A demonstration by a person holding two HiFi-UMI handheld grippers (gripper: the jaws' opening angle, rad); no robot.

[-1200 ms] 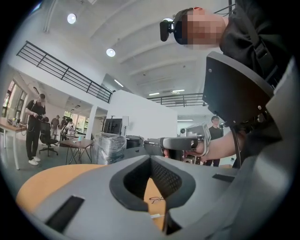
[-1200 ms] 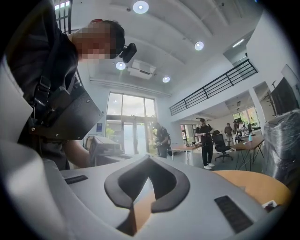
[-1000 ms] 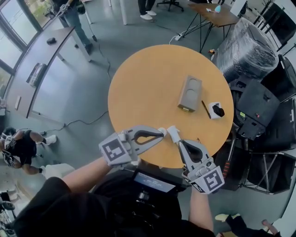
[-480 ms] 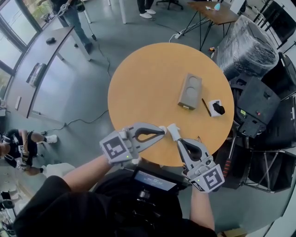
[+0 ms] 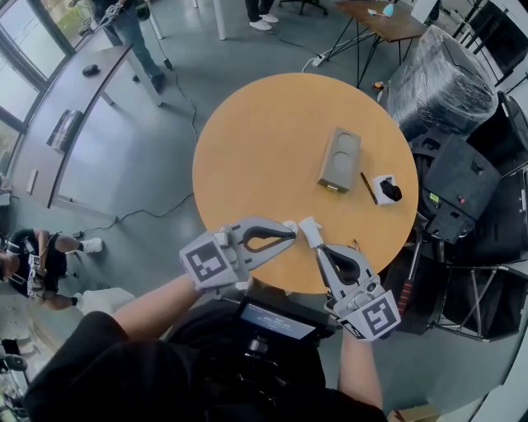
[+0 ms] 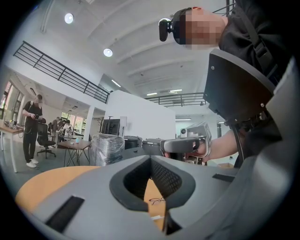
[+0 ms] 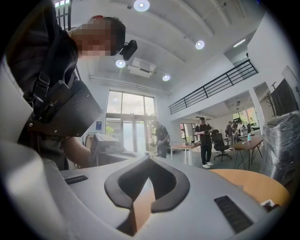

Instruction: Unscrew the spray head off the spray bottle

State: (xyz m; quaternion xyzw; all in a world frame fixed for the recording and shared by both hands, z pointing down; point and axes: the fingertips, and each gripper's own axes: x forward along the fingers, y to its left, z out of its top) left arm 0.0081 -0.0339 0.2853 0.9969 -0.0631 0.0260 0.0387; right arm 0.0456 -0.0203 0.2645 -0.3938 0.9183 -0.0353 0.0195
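No spray bottle shows clearly in any view. On the round wooden table [image 5: 247, 148] lie a grey oblong box [image 5: 339, 161], a thin dark pen [image 5: 367, 189] and a small white piece with a black part [image 5: 386, 191]. My left gripper [image 5: 289, 227] hovers over the table's near edge, shut with nothing in it. Beside it my right gripper [image 5: 307, 226] is also shut and empty, tip almost touching the left one's. In the left gripper view the jaws [image 6: 151, 158] meet, and the right gripper [image 6: 187, 145] shows beyond. The right gripper view shows closed jaws [image 7: 149, 158] over the tabletop.
A plastic-wrapped bundle [image 5: 437, 82] and black equipment cases [image 5: 462, 189] crowd the table's right side. A long grey desk [image 5: 66, 115] stands at the left, and another wooden table [image 5: 379, 21] at the back. People stand and sit around the room.
Both grippers have edged slightly forward over the table's near edge. Their jaws stay shut.
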